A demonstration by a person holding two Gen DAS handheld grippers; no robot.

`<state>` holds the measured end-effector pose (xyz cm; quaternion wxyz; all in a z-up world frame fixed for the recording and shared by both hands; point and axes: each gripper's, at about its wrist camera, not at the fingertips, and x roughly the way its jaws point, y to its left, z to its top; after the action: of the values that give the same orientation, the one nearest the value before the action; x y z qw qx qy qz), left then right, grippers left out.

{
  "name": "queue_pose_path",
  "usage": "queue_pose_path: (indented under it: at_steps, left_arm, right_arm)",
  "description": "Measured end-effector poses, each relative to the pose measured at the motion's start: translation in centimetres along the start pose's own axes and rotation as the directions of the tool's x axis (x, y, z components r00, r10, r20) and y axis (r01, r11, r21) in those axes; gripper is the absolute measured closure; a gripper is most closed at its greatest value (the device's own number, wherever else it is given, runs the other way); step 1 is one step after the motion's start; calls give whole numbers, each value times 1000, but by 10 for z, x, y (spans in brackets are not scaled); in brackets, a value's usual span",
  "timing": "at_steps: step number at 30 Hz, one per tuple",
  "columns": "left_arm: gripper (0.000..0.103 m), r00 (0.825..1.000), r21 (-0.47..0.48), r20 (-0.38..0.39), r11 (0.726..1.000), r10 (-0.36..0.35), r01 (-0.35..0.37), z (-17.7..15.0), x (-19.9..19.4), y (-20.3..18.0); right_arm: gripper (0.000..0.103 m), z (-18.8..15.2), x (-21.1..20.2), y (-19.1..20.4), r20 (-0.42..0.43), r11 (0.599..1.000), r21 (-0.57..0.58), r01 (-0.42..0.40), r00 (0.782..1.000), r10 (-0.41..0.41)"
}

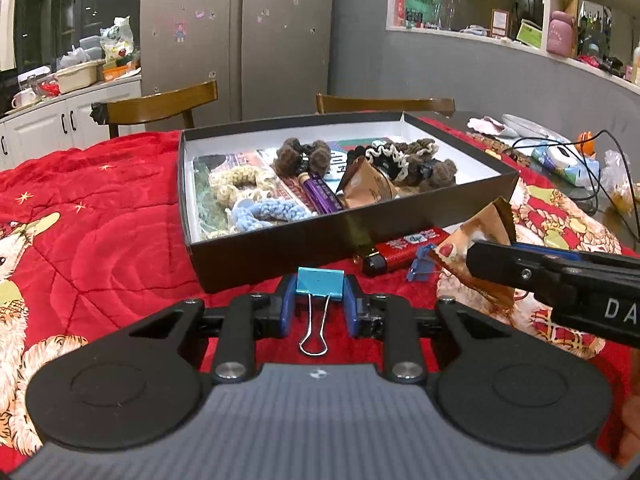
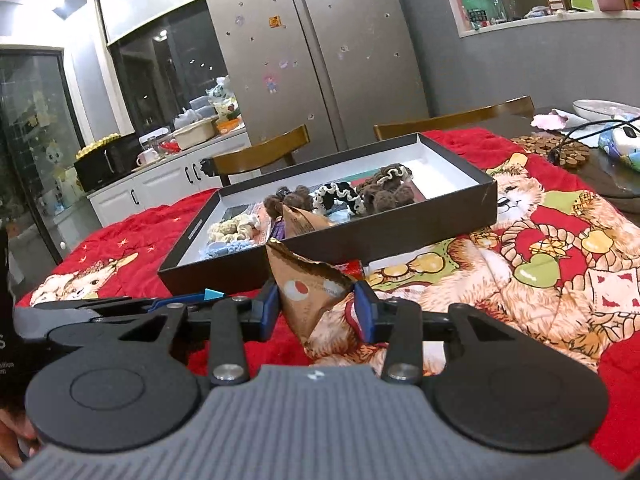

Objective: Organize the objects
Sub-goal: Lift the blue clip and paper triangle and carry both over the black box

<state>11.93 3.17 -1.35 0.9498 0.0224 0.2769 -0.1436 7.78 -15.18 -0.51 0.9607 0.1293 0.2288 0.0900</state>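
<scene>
My left gripper [image 1: 320,286] is shut on a light blue binder clip [image 1: 320,283], held above the red cloth just in front of the black box [image 1: 280,256]. My right gripper [image 2: 316,304] is shut on a brown snack packet [image 2: 310,298] and holds it near the box's front wall; in the left wrist view the packet [image 1: 476,236] shows at the right. The box [image 2: 400,236] holds crocheted scrunchies [image 1: 240,186], a purple tube [image 1: 320,196] and another brown packet [image 1: 368,186]. A red lighter [image 1: 404,250] and a small blue clip [image 1: 420,264] lie on the cloth beside the box.
A red quilted cloth with animal prints [image 1: 100,232] covers the table. Two wooden chairs [image 1: 160,106] stand behind it. At the far right are cables, a tissue pack [image 1: 568,162] and a cork trivet [image 2: 552,150]. A fridge and kitchen counter are behind.
</scene>
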Motion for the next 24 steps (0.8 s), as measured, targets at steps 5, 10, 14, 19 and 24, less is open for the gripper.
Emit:
queue_pose_path:
  at_steps: [5,10,14,19,24]
  left_arm:
    - [74,1000,-11,18,1000,-17,18,3,-3,3]
    - [74,997,-31,73,999,-14,16,15,-18,9]
    - [74,990,-60,142,998,19,-10,35,-39,13]
    - [74,976,-109,213,994,53,-30,68,-68,20]
    - [74,963,-155,262,988,65,-25,110,-86,25]
  right_arm:
    - [60,6,-6,-1,30,1000,8,-15,999,14]
    - [60,20,-12,-4,30,996,39,-81,996,79]
    - [60,41,-22,4,56,993,20,-114,992,113]
    - [60,80,-35,21,67,991,-19,-129,989,130]
    - [60,128,-25,23,60,986,30,-166,985,164]
